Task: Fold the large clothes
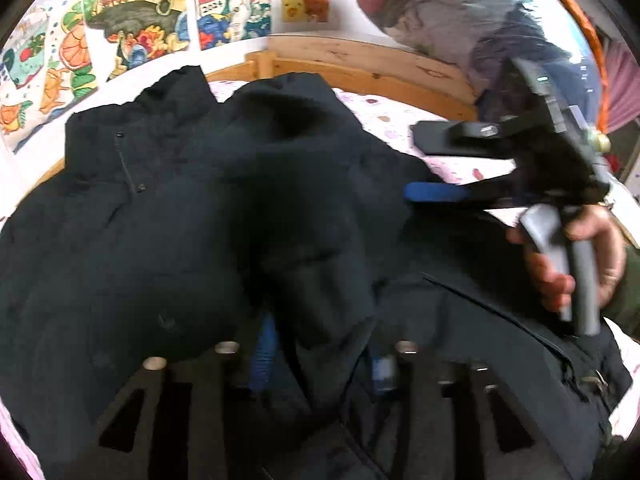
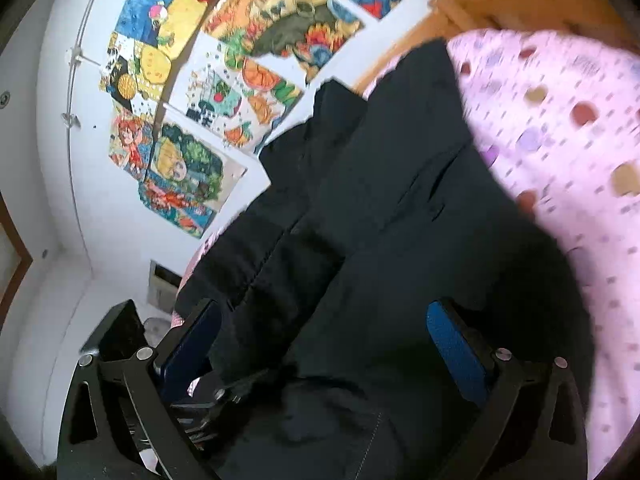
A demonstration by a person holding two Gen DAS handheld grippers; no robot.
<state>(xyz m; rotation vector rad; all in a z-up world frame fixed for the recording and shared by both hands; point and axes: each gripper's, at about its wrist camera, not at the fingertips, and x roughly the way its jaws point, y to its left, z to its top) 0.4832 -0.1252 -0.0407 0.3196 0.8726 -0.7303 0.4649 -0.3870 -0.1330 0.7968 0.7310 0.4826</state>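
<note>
A large black padded jacket [image 1: 172, 216] lies spread on a bed; it also fills the right wrist view [image 2: 400, 208]. My left gripper [image 1: 320, 364] is shut on a thick fold of the jacket, its blue pads [image 1: 262, 356] pressed against the cloth. My right gripper [image 2: 324, 344] is open with jacket cloth lying loosely between its blue pads [image 2: 456, 348]. In the left wrist view the right gripper [image 1: 416, 160] hovers open at the jacket's right edge, held by a hand [image 1: 576, 260].
The bed has a pink dotted sheet [image 2: 560, 128] and a wooden frame [image 1: 360, 56]. A white wall with colourful posters [image 1: 136, 16] stands behind. A pile of grey and red clothing [image 1: 452, 4] sits at the far right corner.
</note>
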